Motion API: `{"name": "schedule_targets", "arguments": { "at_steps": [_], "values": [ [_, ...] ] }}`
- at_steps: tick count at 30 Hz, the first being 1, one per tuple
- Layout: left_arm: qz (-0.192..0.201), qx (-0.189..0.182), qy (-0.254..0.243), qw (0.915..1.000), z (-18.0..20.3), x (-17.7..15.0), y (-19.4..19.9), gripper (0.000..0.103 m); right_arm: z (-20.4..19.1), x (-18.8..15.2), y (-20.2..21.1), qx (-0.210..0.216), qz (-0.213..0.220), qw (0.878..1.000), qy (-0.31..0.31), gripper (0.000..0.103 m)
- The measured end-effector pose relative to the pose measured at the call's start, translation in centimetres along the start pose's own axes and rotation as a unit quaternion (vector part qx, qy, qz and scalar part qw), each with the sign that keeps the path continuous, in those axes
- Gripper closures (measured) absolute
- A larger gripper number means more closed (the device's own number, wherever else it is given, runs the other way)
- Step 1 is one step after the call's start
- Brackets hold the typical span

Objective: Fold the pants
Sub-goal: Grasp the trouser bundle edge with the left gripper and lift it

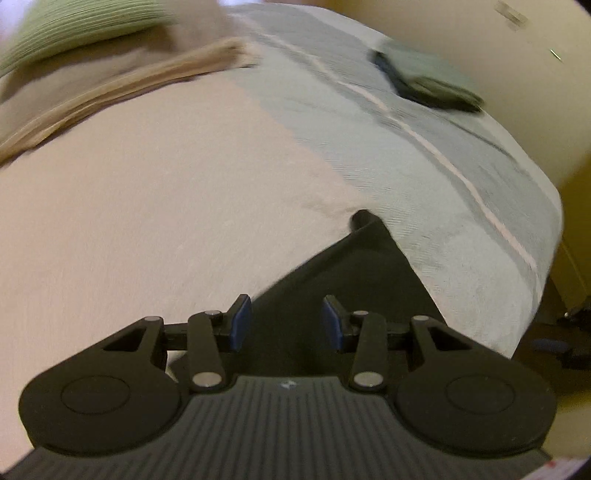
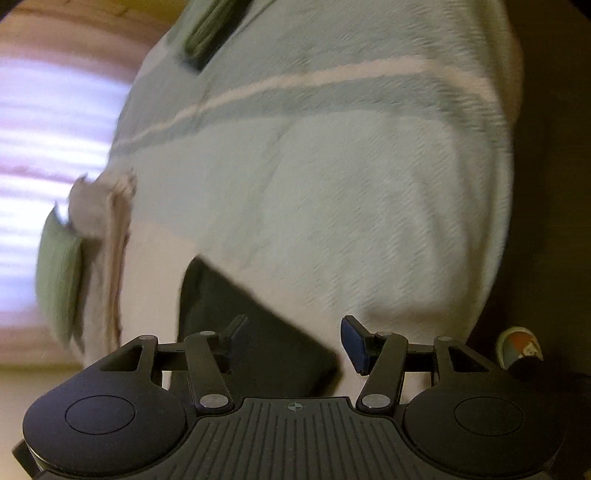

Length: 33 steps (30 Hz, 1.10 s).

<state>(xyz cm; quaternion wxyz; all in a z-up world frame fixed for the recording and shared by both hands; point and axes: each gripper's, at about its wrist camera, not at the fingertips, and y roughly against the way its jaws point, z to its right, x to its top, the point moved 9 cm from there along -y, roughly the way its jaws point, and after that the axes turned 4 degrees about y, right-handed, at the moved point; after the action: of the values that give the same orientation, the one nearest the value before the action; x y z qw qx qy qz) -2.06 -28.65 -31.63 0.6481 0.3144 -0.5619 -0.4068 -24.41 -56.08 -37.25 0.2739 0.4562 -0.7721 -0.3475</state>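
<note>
Left wrist view: green pillow [image 1: 70,27] at far left, tan folded cloth [image 1: 122,88] beside it on the bed [image 1: 147,206]. Black pants [image 1: 351,280] lie on the bed's near part, a corner reaching up past the left gripper [image 1: 287,325]. Its jaws stand apart above the fabric, pads not pressing it. A dark folded item [image 1: 424,79] rests far right. Right wrist view: the pants [image 2: 236,314] lie lower left; right gripper [image 2: 295,341] released, nothing clamped.
</note>
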Motion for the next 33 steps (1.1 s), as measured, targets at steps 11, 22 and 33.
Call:
{"name": "schedule_targets", "arguments": {
  "at_steps": [11, 22, 33],
  "values": [
    [-0.131, -0.131, -0.145, 0.9720, -1.2, 0.5, -10.4, 0.070, 0.4, -12.8, -3.8, 0.021, 0.069, 0.986, -0.151, 0.051],
    [-0.205, -0.230, -0.123, 0.9434, -1.5, -0.4, -12.0, 0.082, -1.1, -18.8, -7.8, 0.087, 0.117, 0.957, -0.251, 0.062],
    [-0.180, -0.255, -0.172, 0.9343, -2.3, 0.2, -11.4, 0.098, -3.6, -18.9, -8.0, -0.010, 0.161, 0.985, -0.064, 0.097]
  ]
}}
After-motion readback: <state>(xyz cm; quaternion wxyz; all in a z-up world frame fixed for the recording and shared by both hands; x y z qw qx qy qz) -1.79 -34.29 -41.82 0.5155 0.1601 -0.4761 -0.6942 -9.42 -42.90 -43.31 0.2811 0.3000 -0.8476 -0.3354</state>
